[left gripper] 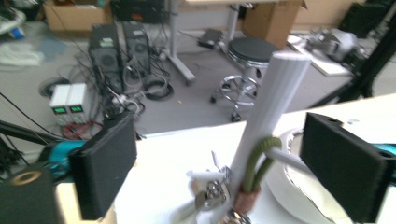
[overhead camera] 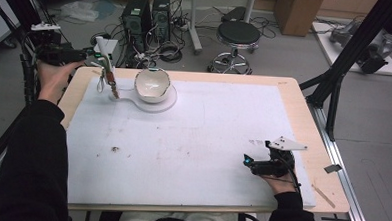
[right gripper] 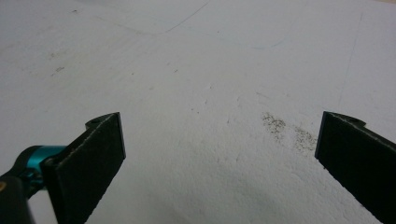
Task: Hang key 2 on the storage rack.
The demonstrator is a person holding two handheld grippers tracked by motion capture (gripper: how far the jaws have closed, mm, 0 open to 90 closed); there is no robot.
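item: white tube (left gripper: 273,116), upright on a small stand beside the bowl (overhead camera: 152,83), far-left of table (overhead camera: 304,115). left gripper (left gripper: 217,168): jaws released, straddling the tube, apart from it. right gripper (right gripper: 219,163): jaws spread, empty, over white sheet (right gripper: 196,70). advice: centre the tube, close gently, avoid the bowl.

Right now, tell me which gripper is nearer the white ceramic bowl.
Left. The left gripper is just beside the white ceramic bowl at the far edge; the right gripper sits far off, near the person.

Black stool (overhead camera: 238,33) and computer towers (overhead camera: 147,13) beyond the table (overhead camera: 304,110).
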